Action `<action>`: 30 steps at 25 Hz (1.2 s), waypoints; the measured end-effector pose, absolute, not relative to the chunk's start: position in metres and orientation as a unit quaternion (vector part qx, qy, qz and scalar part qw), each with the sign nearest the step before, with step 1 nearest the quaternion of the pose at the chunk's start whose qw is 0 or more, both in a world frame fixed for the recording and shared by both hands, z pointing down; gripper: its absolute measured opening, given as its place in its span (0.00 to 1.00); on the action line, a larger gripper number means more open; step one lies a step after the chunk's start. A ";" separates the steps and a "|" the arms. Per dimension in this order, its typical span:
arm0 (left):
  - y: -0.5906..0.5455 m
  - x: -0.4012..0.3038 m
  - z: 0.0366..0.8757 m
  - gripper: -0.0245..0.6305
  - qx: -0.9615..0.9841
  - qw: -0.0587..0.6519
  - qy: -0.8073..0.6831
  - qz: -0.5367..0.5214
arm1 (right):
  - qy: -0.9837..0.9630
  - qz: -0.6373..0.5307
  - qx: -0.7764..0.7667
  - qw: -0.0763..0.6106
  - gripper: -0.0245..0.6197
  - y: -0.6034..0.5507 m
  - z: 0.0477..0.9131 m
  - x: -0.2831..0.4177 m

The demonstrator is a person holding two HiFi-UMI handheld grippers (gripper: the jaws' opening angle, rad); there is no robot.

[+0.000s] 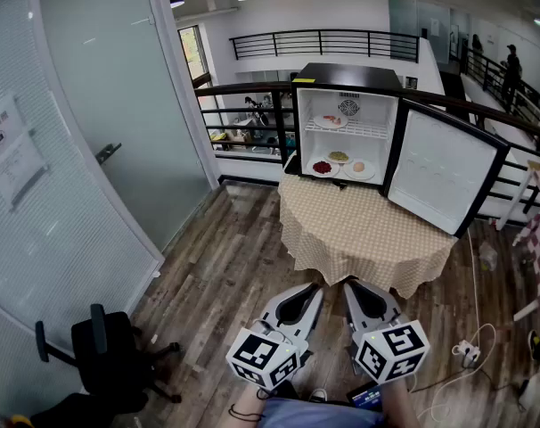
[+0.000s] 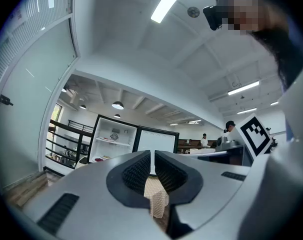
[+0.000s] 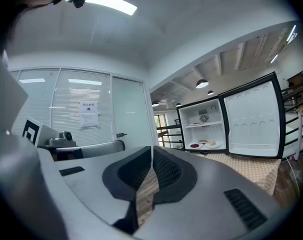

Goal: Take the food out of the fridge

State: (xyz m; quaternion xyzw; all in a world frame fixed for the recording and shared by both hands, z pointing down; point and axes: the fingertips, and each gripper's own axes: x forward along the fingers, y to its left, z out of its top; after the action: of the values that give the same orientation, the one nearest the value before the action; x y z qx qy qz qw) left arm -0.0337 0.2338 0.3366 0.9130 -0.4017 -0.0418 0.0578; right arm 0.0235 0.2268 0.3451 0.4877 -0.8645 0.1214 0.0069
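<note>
Left gripper (image 1: 313,291) and right gripper (image 1: 352,288) fingers are together, empty; part them before reaching white food plates (image 1: 369,174) in the open black fridge (image 1: 346,75) ahead.

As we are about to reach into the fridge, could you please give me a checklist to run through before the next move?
1. The fridge door is open: ok.
2. Food in sight: ok, one plate on the shelf, three plates below.
3. The left gripper is empty: ok, jaws shut on nothing.
4. The right gripper is empty: ok, likewise shut.
5. Jaws open for a plate: not ok.
6. Grippers close to the fridge: not ok, both on the near side of the table.
</note>
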 end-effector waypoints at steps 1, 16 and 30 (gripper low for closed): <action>0.232 -0.031 0.337 0.07 0.914 0.059 -0.400 -0.042 | -0.865 0.121 0.487 0.007 0.08 0.225 0.348 0.026; 0.227 -0.030 0.350 0.07 0.907 0.069 -0.416 -0.023 | -0.880 0.111 0.462 0.024 0.08 0.217 0.364 0.017; 0.163 -0.020 0.376 0.07 0.912 0.090 -0.399 0.006 | -0.868 0.125 0.478 0.046 0.08 0.160 0.388 0.025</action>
State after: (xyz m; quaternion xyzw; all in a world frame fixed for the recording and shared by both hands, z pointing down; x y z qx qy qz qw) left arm -0.0198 0.1631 0.3758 0.9123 -0.3994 0.0056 0.0900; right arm 0.0254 0.1596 0.3878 0.4781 -0.8681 0.1255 0.0461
